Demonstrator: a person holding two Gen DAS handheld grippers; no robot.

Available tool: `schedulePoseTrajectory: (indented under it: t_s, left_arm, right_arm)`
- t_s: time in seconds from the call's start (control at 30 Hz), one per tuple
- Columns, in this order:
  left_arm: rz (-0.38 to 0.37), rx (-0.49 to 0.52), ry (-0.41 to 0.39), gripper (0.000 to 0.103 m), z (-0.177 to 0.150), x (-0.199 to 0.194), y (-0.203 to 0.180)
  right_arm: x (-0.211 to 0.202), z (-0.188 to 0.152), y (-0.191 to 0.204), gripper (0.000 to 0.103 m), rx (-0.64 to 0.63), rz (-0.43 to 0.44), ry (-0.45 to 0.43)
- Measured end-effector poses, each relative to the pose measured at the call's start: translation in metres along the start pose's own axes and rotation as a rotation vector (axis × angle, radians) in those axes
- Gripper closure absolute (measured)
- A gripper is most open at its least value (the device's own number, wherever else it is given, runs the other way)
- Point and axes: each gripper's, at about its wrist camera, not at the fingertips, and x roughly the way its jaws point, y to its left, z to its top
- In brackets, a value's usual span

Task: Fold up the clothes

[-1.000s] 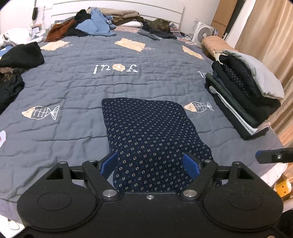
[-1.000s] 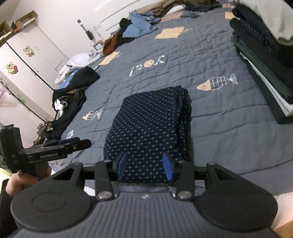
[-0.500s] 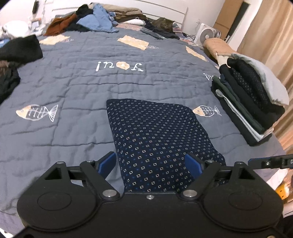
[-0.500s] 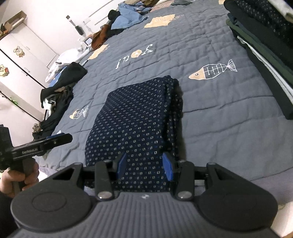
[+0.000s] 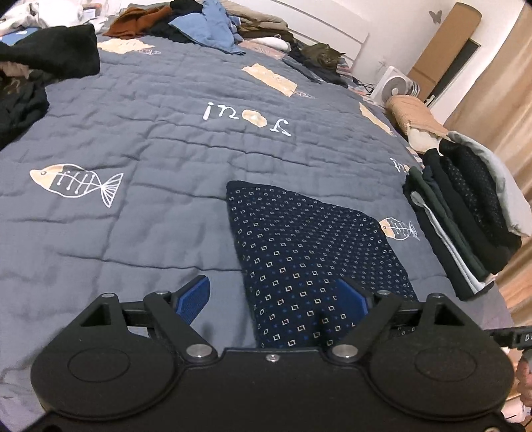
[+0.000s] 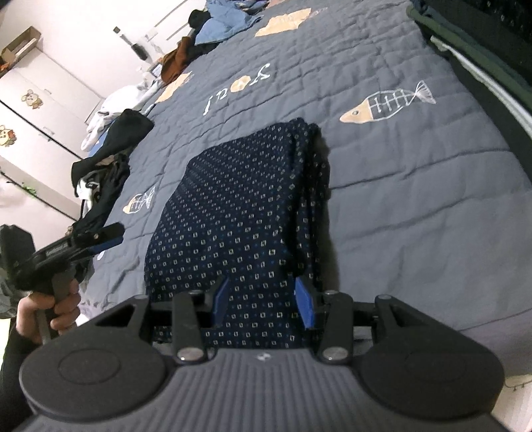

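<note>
So the folded navy garment with the little square print is lying flat on the grey quilt, running from mid-frame down to the bottom centre in both wrist views. The left gripper has its blue fingers spread wide; one finger is over bare quilt at lower left, the other sits over the garment's near edge, nothing pinched between them. The right gripper has its fingers parted too, narrower, with the near end of the garment showing between them, and I can't tell if the pads actually touch the cloth. In the right wrist view you can see the other gripper off at the left edge, held in a hand, hovering beside the garment's left side. A tidy stack of folded clothes sits at the right of the left view, near the garment but not touching. Upper part of that frame has a messy heap of unfolded clothes by the headboard, plus dark clothes at upper left
</note>
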Motion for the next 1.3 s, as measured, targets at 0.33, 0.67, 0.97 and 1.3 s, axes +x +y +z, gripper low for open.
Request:
schedulePoseTrajectory:
  t_s: [0.33,0.67,0.97,1.3]
  left_arm:
    - [-0.087,0.072,0.039,0.021,-0.014,-0.006,-0.028]
    - [-0.129,0.202,0.067,0.021,-0.037,-0.034,-0.062]
    - [-0.151,0.208,0.087,0.021,-0.049,-0.038,-0.072]
    - [-0.142,0.202,0.095,0.021,-0.053,-0.035,-0.07]
  right_arm:
    - [0.02,-0.007,-0.039,0.052,0.018,0.042,0.041]
    - [0.036,-0.006,-0.061,0.025,0.044,0.159,0.048]
    - [0.069,-0.004,-0.063,0.021,0.046,0.25,0.086]
    - [0.087,-0.007,-0.056,0.009,0.003,0.3,0.09]
